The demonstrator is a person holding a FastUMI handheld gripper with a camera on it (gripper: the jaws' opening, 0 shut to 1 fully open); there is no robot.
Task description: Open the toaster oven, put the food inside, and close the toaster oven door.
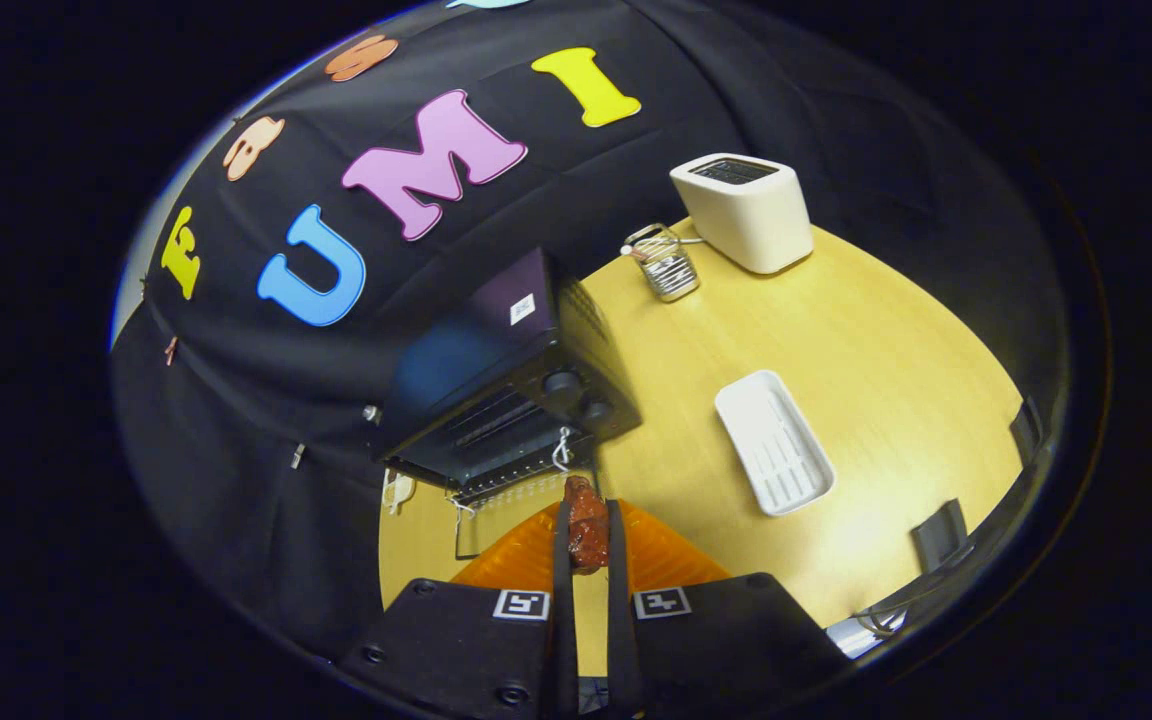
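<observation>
Boxy black toaster oven (506,390) door open, claw (587,545) clamping glossy lumpy reddish food (586,530), ribbed white tray (774,442)

Light wooden tabletop (866,400), black toaster oven (506,385) with door open near the booth wall, white toaster (746,212) at the far corner, wire holder (666,263) beside it, white ridged tray (773,442) mid-surface, orange mat (656,555) nearest the hand-held gripper (588,560).
</observation>
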